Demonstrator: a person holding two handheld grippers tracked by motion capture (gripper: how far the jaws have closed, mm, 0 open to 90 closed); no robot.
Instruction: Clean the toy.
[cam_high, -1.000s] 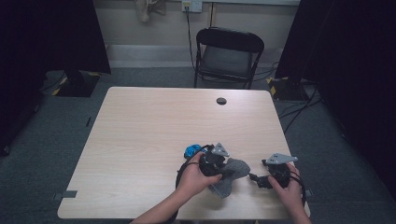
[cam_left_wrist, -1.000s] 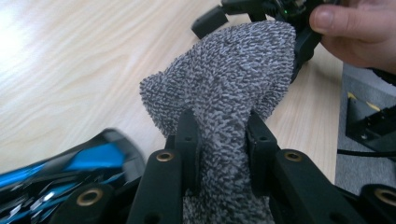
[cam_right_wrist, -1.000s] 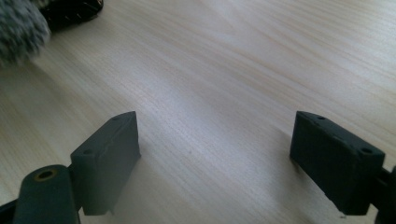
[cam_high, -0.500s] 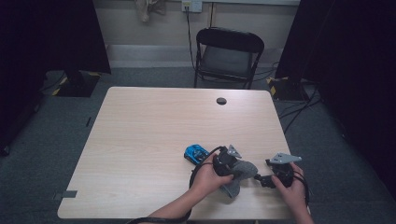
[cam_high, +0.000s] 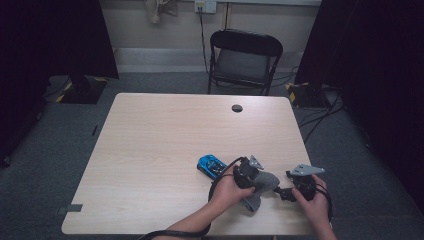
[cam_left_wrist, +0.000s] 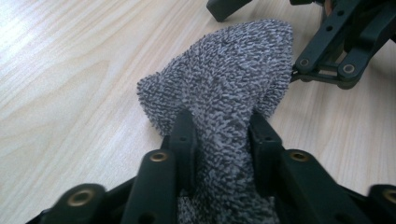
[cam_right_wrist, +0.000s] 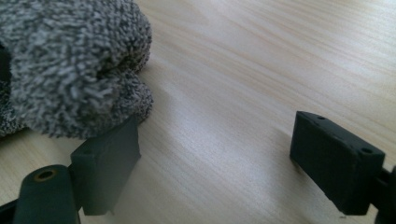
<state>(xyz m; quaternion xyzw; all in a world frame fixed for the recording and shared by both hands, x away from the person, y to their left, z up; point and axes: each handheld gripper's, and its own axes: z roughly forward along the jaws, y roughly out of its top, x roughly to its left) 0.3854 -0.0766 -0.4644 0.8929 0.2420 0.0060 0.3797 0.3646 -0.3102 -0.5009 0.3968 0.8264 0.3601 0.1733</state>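
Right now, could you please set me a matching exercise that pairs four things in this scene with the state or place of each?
Things:
1. left gripper
2. right gripper
3. blue toy car
4. folding chair

States or places:
A. stands on the floor beyond the table's far edge
B. jaws spread, nothing between them
C. lies on the table beside the person's left hand
D. jaws on either side of the grey sock, pressing it

Pairs: 1-D, 2-B, 3-C, 4-A
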